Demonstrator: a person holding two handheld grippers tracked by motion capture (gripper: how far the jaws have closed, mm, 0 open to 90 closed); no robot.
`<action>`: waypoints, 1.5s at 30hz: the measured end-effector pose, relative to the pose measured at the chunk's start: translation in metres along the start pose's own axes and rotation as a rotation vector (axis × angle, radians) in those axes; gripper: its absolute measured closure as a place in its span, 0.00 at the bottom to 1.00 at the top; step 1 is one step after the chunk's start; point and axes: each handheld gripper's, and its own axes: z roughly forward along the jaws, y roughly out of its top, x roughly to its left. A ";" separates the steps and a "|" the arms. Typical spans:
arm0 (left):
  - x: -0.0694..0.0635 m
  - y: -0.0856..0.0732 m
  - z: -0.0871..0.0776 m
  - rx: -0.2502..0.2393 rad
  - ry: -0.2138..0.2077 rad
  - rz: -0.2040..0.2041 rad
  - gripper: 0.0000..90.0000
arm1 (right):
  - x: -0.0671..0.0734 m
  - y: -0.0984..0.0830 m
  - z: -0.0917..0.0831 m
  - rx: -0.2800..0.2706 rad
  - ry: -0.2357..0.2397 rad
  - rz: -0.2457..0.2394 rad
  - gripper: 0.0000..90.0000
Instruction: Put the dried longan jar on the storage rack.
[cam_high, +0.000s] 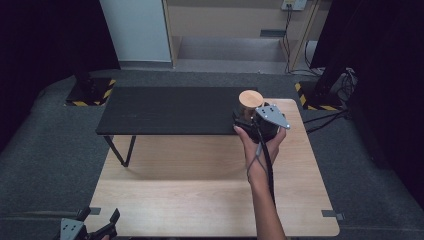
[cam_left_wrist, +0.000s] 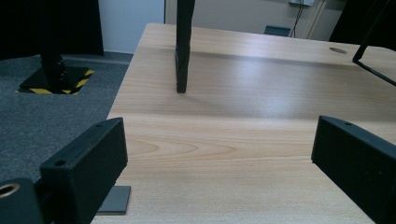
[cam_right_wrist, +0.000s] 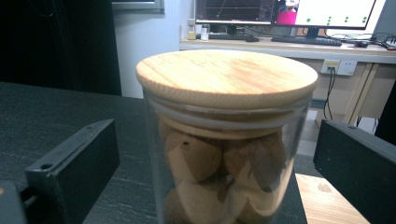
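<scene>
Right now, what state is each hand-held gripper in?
Left hand-held gripper: open, nothing between its jaws, above the wooden table.
Right hand-held gripper: open, jaws either side of the glass jar, not pressing it.

Dim room, lit worktop in the middle

A pale wooden worktop stands on grey carpet, bearing a low black shelf; dark curtains flank a light wall, with monitors on a desk behind.
</scene>
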 end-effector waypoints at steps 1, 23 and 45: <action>0.000 0.000 0.000 0.000 0.001 0.001 0.02 | 0.000 0.000 -0.001 0.001 0.001 0.001 0.01; -0.001 0.000 0.000 0.001 -0.002 0.001 0.02 | -0.001 -0.011 -0.024 -0.018 0.027 0.000 0.01; -0.005 0.000 0.006 0.014 -0.020 0.013 0.02 | 0.018 -0.078 -0.116 -0.046 0.031 -0.025 0.01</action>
